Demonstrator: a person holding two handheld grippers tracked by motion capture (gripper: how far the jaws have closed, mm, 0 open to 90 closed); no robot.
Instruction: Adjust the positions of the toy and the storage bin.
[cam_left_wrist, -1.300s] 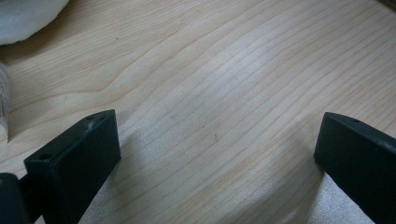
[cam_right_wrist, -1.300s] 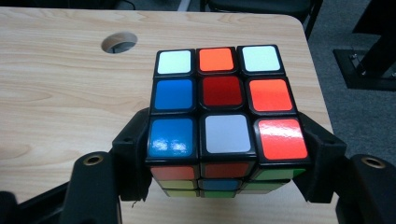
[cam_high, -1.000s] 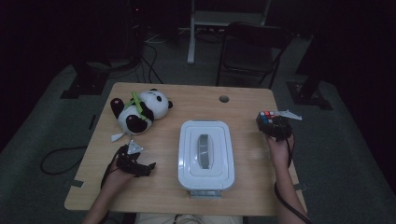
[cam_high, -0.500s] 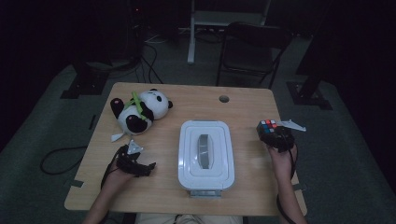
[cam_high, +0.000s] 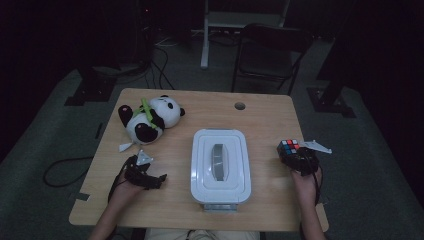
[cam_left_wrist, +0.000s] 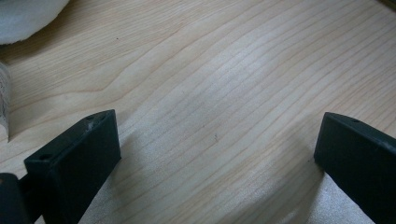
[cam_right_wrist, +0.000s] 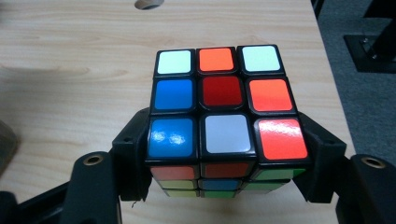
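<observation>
A colour cube (cam_right_wrist: 224, 109) with mixed red, blue, white and orange stickers sits between the jaws of my right gripper (cam_right_wrist: 226, 161), which is shut on its two sides. From above, the cube (cam_high: 289, 147) and the right gripper (cam_high: 300, 159) hang over the table's right edge. At the front left my left gripper (cam_high: 159, 180) rests low over the wood, and its jaws (cam_left_wrist: 219, 154) stand open with nothing but bare tabletop between them. A white lidded box (cam_high: 220, 165) lies in the middle of the table, between the two hands.
A panda plush toy (cam_high: 149, 118) lies at the back left of the wooden table (cam_high: 260, 120). A round cable hole (cam_high: 240, 106) is in the tabletop at the back. A chair (cam_high: 270, 52) and cables stand on the dark floor behind.
My right gripper has carried the cube toward the table's front along its right edge. The left gripper has stayed in place.
</observation>
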